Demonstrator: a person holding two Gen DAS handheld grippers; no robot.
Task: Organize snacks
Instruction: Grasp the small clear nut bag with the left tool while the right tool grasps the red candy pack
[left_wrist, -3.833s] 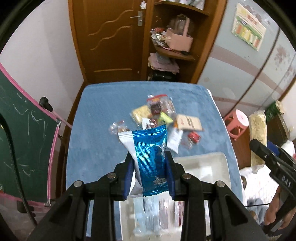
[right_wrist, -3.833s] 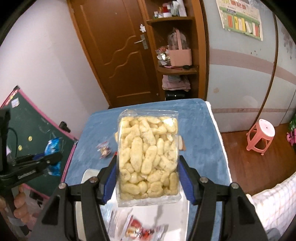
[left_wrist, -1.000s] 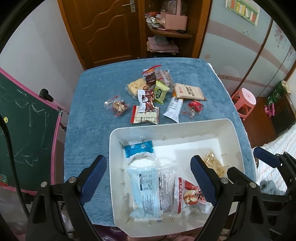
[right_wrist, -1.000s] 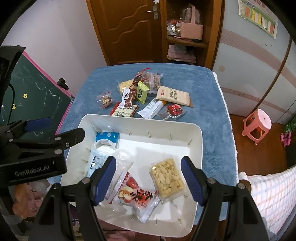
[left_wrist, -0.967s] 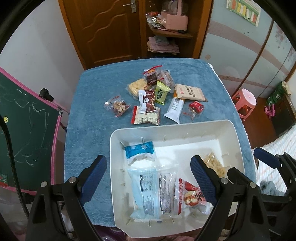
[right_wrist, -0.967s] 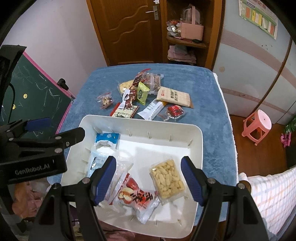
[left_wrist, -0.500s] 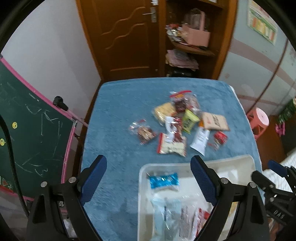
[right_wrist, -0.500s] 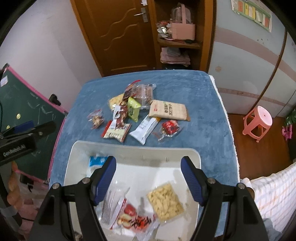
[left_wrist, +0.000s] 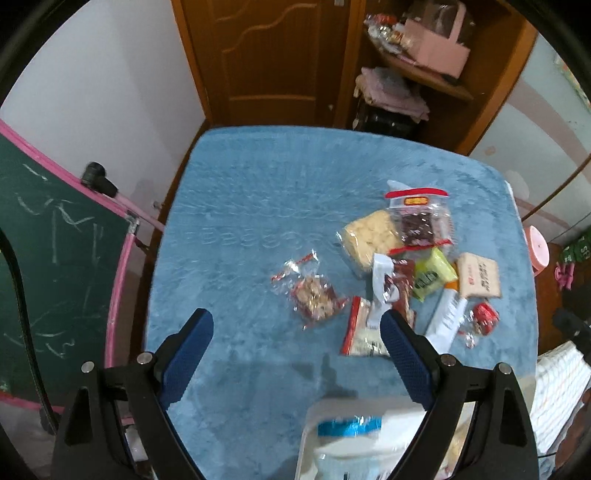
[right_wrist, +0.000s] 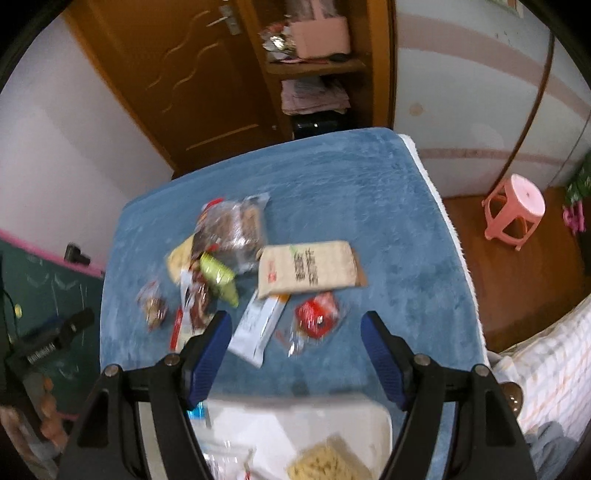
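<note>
both views are smeared by motion blur, so most wrapper print can't be read. the left gripper (left_wrist: 295, 332) has its jaws spread wide with nothing between them, over bare blue cloth (left_wrist: 240, 206). the right gripper (right_wrist: 295, 332) is also wide open and empty, above the near end of the snack pile.

the loose snacks lie on the cloth past the tray. from the left view: a clear nut packet (left_wrist: 314, 295) sits apart on the pile's left, then a pale biscuit bag (left_wrist: 369, 236), a zip bag (left_wrist: 421, 221) with a red strip, a green packet (left_wrist: 432, 277), a tan pack (left_wrist: 480, 277), a red candy (left_wrist: 484, 314) and a white bar (left_wrist: 447, 321). the left gripper's right finger (left_wrist: 402, 358) covers part of a red-edged packet (left_wrist: 360, 328). several of these overlap, and their edges are hard to separate.

in the right view the tan pack (right_wrist: 308, 269), white bar (right_wrist: 256, 325) and red candy (right_wrist: 317, 314) lie just beyond the fingertips.

the white tray (right_wrist: 295, 417) is cut off at the bottom of both views; only its far rim and corners of a few packets show, among them a blue-topped one (left_wrist: 349, 424) and a puffed-snack bag (right_wrist: 328, 461). the left gripper appears at the right view's left edge, held in a partly visible hand (right_wrist: 48, 421).
</note>
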